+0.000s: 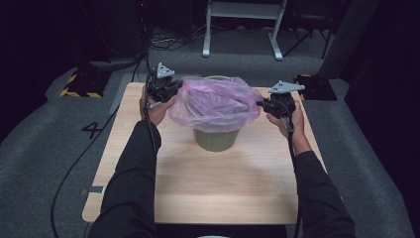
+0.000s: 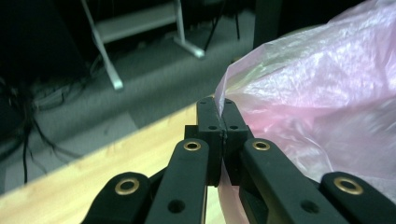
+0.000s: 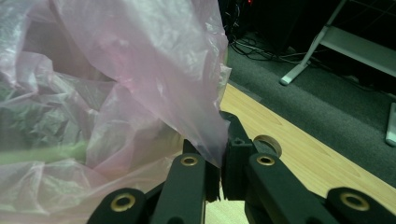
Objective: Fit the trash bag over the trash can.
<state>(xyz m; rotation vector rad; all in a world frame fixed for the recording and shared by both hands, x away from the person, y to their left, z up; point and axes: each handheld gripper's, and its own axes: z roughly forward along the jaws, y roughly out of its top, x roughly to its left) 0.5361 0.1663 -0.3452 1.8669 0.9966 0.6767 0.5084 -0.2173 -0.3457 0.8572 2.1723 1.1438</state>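
Pinching the pink bag on both sides, so the film gets stretched across the mouth of the green bin it lines. Bin sits mid-table, slightly far of centre on the wooden table, bag draped over its rim and ballooning above it.

Left gripper: at the bag's left edge, jaws closed on a fold of film. In the left gripper view the plastic runs straight into the seam between the pads, no gap visible. Grip looks thin but secure.

Right gripper: at the bag's right edge, likewise clamped. Right gripper view shows a point of film tucked between the closed jaws.

Why opposite sides: my read is that two grips across from each other let the person spread or lift the bag evenly without it collapsing into the bin. Grips are at the hem, not mid-film, which keeps tear risk lower.

Both hands level with the rim, forearms coming in from near side. Bin itself is not held, so a hard upward pull could tip or drag it.
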